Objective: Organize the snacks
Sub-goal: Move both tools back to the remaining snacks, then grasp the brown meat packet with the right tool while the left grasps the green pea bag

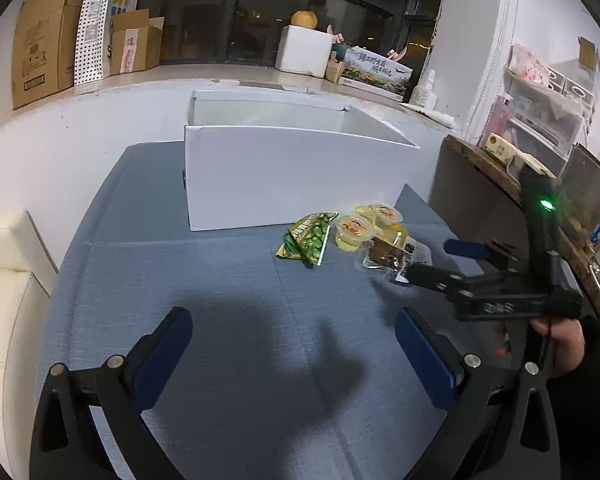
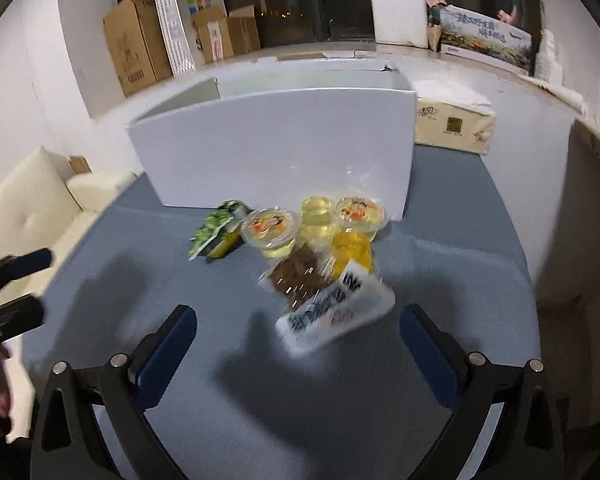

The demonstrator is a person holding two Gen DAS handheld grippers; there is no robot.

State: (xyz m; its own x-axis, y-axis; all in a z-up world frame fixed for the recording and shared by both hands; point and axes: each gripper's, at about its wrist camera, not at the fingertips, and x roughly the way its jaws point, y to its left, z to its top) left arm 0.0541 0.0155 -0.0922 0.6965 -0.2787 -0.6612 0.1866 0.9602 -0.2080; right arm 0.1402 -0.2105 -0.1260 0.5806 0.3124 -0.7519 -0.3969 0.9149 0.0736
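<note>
A white open box [image 1: 292,176] [image 2: 276,148] stands on the blue cloth table [image 1: 220,280]. In front of its right end lie a green snack bag [image 1: 306,236] [image 2: 216,232], several jelly cups [image 1: 354,230] [image 2: 270,232] and a clear packet with a brown snack [image 1: 388,258] [image 2: 324,292], blurred in the right wrist view. My right gripper [image 1: 428,258] [image 2: 298,340] is open, and the packet lies just ahead of its fingers, ungripped. My left gripper [image 1: 296,344] [image 2: 16,280] is open over bare cloth to the left of the snacks.
A cream sofa [image 1: 8,300] borders the table's left side. A dark wooden shelf [image 1: 480,168] with clutter stands at the right. A tissue box [image 2: 454,124] sits right of the white box. Cardboard boxes [image 1: 48,56] and a foam box [image 1: 306,50] line the windowsill.
</note>
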